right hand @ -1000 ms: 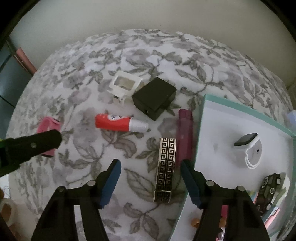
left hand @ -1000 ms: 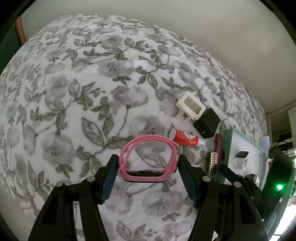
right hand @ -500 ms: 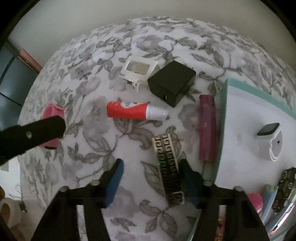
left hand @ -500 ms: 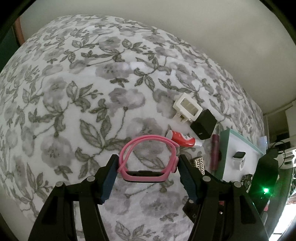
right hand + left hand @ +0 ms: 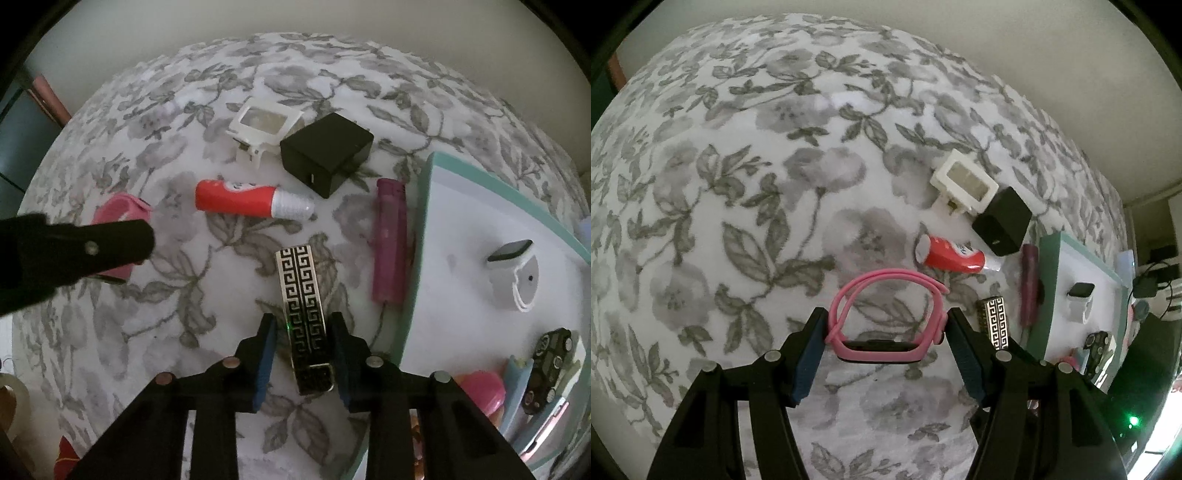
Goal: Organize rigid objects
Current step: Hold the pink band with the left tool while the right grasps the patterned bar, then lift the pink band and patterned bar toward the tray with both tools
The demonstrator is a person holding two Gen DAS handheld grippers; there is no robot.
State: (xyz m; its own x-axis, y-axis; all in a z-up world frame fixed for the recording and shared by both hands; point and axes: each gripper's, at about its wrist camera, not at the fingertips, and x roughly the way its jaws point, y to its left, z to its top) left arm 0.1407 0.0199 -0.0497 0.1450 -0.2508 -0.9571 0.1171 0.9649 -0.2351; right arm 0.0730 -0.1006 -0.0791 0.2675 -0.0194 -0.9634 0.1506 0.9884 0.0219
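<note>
Right gripper [image 5: 303,345]: jaws closing on the patterned lighter [image 5: 303,310], which lies flat on the floral cloth [image 5: 177,317] between the pads; the slick, narrow case could squirt out or pivot. Left gripper [image 5: 886,341]: holds the pink watch [image 5: 882,325] across its body; the springy band could slip free.

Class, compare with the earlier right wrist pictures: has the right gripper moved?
Yes. The right gripper, formerly left of the patterned lighter, now straddles it, jaws closing.
</note>
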